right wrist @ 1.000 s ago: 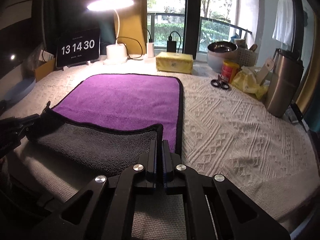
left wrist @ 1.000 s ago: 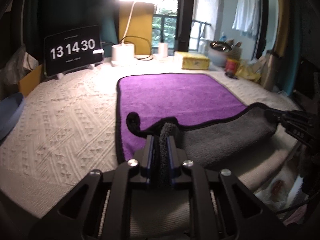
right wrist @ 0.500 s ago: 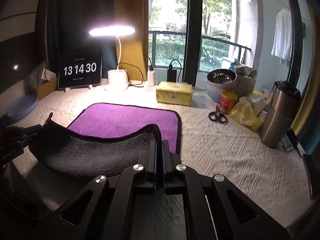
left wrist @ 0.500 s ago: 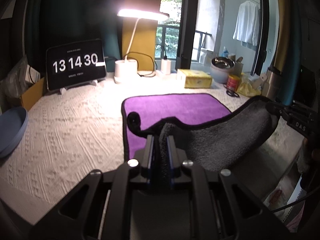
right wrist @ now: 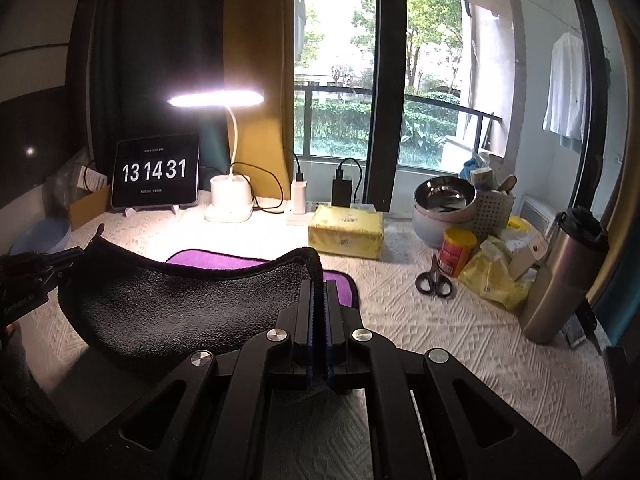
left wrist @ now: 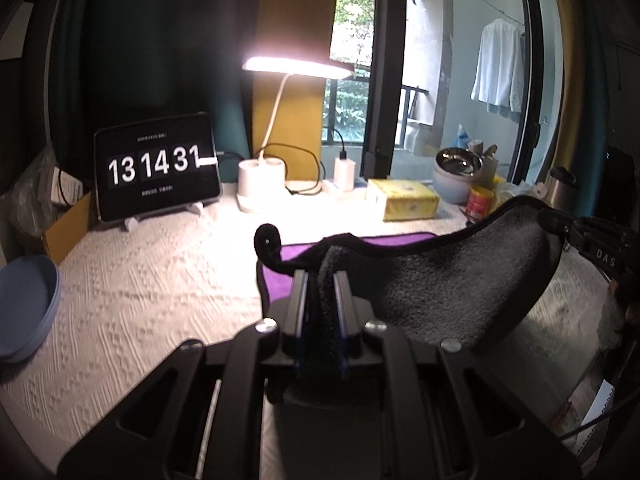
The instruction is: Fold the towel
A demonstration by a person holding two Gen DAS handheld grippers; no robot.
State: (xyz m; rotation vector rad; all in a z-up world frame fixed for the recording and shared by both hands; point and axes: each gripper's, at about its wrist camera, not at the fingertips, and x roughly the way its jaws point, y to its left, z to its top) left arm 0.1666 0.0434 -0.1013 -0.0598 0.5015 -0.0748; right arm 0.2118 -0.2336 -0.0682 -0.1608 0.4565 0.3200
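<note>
The towel [left wrist: 448, 288] is purple on top and grey underneath, with a black hem. Its near edge hangs lifted in the air between my two grippers, grey side facing me, sagging in the middle. The far part lies flat on the table, and only a purple strip [right wrist: 224, 261] of it shows. My left gripper [left wrist: 321, 276] is shut on the near left corner. My right gripper [right wrist: 319, 284] is shut on the near right corner. Each gripper shows at the edge of the other's view.
The table has a white textured cover [left wrist: 152, 280]. At the back stand a tablet clock [right wrist: 155, 174], a lit desk lamp [right wrist: 230, 200] and a yellow tissue pack [right wrist: 346, 231]. Scissors [right wrist: 434, 280], a red can, a steel flask [right wrist: 560, 276] and bowls are at right. A blue bowl [left wrist: 24, 312] is at left.
Both grippers have risen with the towel's near edge and carried it toward the far side. More grey underside now shows and less purple top. The clock went from 13 14 30 to 13 14 31.
</note>
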